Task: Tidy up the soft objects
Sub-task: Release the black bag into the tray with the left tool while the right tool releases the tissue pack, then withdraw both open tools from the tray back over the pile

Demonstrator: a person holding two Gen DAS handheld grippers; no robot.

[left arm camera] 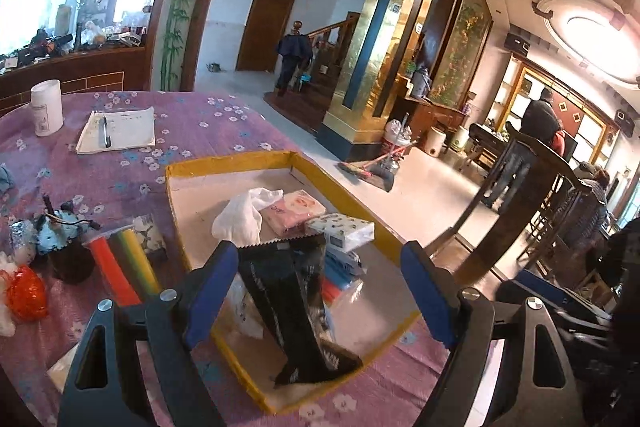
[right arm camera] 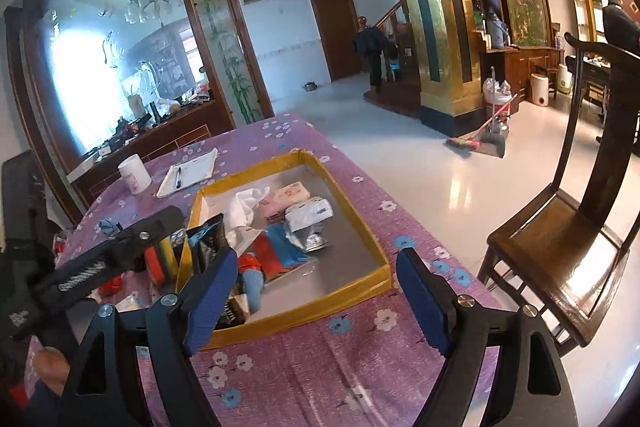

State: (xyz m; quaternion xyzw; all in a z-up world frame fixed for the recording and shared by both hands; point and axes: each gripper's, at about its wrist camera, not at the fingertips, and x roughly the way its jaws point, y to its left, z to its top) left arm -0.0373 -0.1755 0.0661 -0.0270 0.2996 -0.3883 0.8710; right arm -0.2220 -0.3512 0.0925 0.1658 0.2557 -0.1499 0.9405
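A yellow-rimmed cardboard tray [left arm camera: 228, 165] sits on the purple flowered tablecloth; it also shows in the right wrist view [right arm camera: 360, 283]. In it lie a white cloth [left arm camera: 240, 215], a pink tissue pack [left arm camera: 292, 213], a white printed tissue pack [left arm camera: 344, 229], a blue pack [right arm camera: 286, 249] and a black foil pouch [left arm camera: 288, 303]. My left gripper [left arm camera: 320, 287] is open above the tray's near end, with the black pouch standing between its jaws. My right gripper [right arm camera: 316, 295] is open and empty over the tray's near edge. The left gripper's body [right arm camera: 120, 247] shows at the tray's left.
Left of the tray lie a rolled rainbow cloth [left arm camera: 120, 263], a dark cup [left arm camera: 70, 259], a red mesh bag [left arm camera: 26, 293], a notepad with pen [left arm camera: 116, 129] and a white cup [left arm camera: 46, 107]. A wooden chair [right arm camera: 560, 247] stands at the table's right. People stand in the room behind.
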